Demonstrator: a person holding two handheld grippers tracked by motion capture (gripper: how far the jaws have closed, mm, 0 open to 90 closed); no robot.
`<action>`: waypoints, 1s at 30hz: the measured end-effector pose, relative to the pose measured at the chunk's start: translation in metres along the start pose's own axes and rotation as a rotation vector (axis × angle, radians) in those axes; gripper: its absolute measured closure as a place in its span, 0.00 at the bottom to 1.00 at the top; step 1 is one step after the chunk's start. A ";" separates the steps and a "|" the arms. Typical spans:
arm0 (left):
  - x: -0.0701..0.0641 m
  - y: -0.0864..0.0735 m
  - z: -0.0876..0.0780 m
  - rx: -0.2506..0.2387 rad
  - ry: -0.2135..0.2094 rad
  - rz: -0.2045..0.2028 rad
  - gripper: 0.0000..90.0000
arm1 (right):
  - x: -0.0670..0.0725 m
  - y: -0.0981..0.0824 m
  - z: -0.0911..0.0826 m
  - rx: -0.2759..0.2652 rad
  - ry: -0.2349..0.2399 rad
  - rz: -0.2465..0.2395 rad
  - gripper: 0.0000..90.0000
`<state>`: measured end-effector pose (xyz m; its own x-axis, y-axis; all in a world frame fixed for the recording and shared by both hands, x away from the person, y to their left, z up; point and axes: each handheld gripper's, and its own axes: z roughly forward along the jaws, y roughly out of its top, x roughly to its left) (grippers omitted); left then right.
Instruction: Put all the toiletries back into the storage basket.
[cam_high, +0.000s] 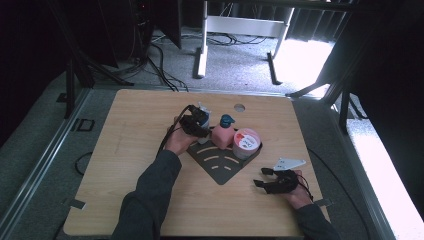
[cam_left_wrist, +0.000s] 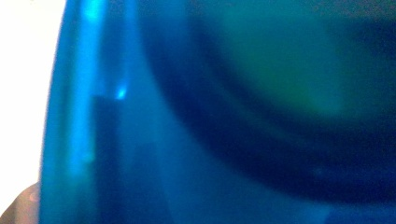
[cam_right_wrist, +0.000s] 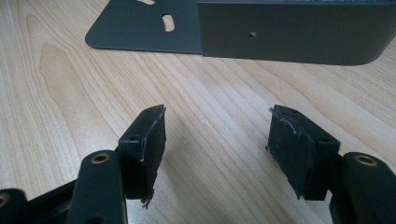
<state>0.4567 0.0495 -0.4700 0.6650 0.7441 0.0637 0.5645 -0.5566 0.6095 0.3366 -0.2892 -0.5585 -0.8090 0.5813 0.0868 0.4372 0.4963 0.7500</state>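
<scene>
High view: we have the left gripper (cam_high: 196, 123) up against a white bottle (cam_high: 203, 121) at the black slotted metal tray's (cam_high: 220, 167) far corner, likely placing or lifting it | left gripper view: blue blur, jaw state unknowable | right gripper view: right gripper (cam_right_wrist: 217, 140) spread empty over the light wooden table (cam_right_wrist: 65, 84)

In the left gripper view a blurred blue surface (cam_left_wrist: 196, 140) sits against the lens, hiding the jaws, while in the high view the left gripper (cam_high: 196, 124) covers most of a white container (cam_high: 204, 111).
</scene>
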 end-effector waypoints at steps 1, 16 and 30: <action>0.000 0.000 0.001 0.001 -0.001 -0.002 0.61 | 0.000 0.000 0.000 0.000 0.000 0.000 0.40; 0.005 0.002 0.008 -0.006 0.004 -0.036 0.61 | 0.000 0.000 0.000 0.000 0.002 -0.001 0.40; 0.006 0.005 0.013 -0.024 -0.010 -0.052 0.61 | 0.000 0.000 0.000 0.000 0.003 0.000 0.40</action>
<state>0.4697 0.0465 -0.4767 0.6400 0.7680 0.0239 0.5866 -0.5084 0.6304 0.3368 -0.2895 -0.5585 -0.8100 0.5796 0.0886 0.4373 0.4966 0.7498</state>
